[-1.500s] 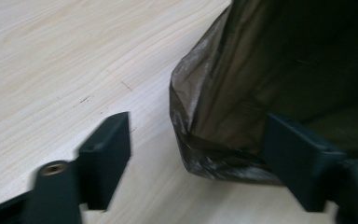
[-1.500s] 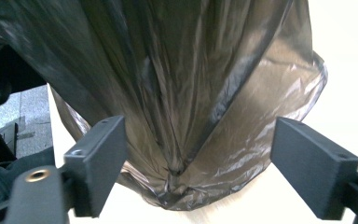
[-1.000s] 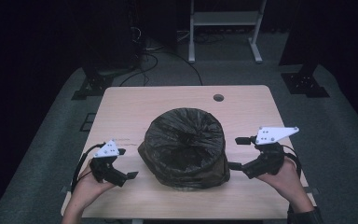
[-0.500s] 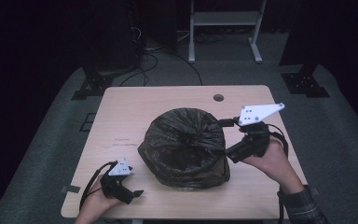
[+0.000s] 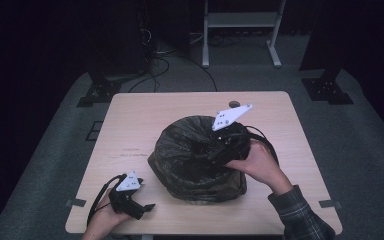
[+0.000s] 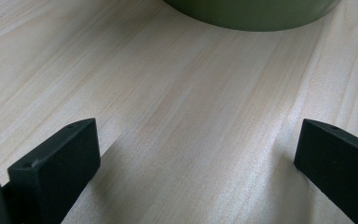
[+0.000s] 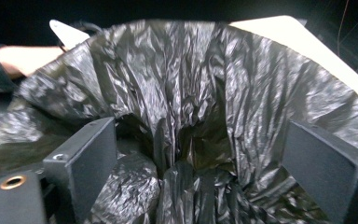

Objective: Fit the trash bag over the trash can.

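Black bag [image 5: 195,155] crumpled under spread right tongs [image 5: 215,152]; left tongs [image 5: 147,206] spread near table edge [image 5: 180,231].

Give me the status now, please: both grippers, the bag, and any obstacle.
Right gripper open, over black bin bag, jaws either side of its gathered folds. Left gripper open, low over table near front edge, apart from bag. No obstacle seen.

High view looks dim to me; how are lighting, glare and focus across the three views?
High view: dim, dark surroundings, table lit. Left gripper view: bright, even, soft shadows beside the left gripper. Right gripper view: glare streaks on the black bag, slightly soft, overexposed table corner behind.
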